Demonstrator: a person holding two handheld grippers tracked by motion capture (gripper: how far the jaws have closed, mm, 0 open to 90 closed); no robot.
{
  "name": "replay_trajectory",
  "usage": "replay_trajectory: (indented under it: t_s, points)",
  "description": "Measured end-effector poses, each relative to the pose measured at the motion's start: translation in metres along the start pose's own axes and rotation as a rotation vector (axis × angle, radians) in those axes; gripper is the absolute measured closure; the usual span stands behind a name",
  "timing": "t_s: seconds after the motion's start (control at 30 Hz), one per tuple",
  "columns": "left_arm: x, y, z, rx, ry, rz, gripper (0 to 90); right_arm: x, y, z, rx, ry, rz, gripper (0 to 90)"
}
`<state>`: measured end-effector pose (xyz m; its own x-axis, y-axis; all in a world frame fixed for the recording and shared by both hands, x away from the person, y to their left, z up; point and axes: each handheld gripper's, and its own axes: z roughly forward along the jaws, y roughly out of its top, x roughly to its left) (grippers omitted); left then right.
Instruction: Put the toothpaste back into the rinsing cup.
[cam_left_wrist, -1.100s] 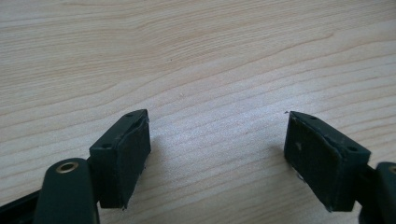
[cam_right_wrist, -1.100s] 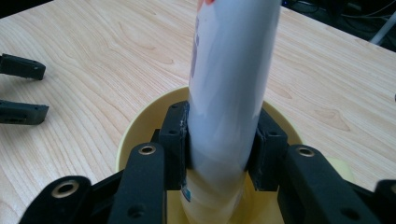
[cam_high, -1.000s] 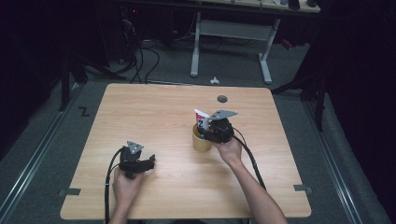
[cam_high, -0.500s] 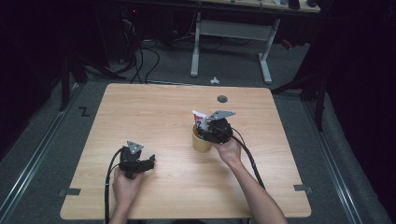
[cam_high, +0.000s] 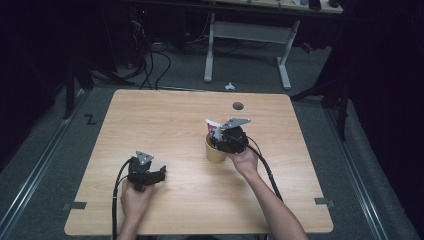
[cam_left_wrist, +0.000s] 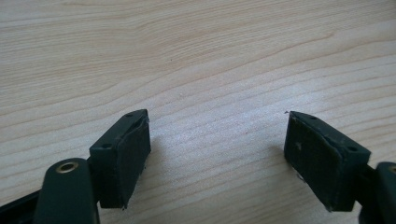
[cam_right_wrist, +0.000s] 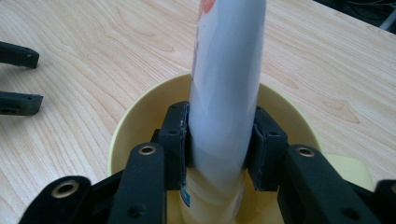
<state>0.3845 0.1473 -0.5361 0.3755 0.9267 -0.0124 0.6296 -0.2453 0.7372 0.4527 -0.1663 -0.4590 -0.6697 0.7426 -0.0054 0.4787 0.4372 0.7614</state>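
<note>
Right gripper (cam_right_wrist: 219, 154) clamped on soft tube (cam_right_wrist: 226, 84) in yellow cup (cam_right_wrist: 140, 116) | squashy, light, grip mid-body | left gripper (cam_left_wrist: 217, 149) apart, near-left.

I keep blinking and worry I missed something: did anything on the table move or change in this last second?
Nothing visibly changed. The right gripper is still shut on the white tube standing in the yellow cup, and the left gripper still rests open on the wooden table, holding nothing.
</note>
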Motion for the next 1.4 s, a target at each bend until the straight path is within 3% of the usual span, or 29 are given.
replay_trajectory:
  t_s: [0.37, 0.83, 1.13, 1.4]
  points:
    - [0.000, 0.000, 0.000, -0.001, 0.001, -0.001, 23.0, 0.003, 0.001, -0.004, -0.005, -0.014, -0.016, 62.8]
    - [0.000, 0.000, 0.000, 0.000, 0.000, 0.000, 23.0, 0.001, 0.001, -0.010, -0.033, 0.004, -0.007, 59.9]
    - [0.000, 0.000, 0.000, -0.001, 0.001, 0.000, 23.1, 0.000, 0.001, -0.016, -0.050, 0.002, -0.008, 46.7]
    - [0.000, 0.000, 0.000, -0.001, 0.001, 0.000, 23.1, 0.001, 0.001, -0.021, -0.060, 0.001, -0.012, 42.9]
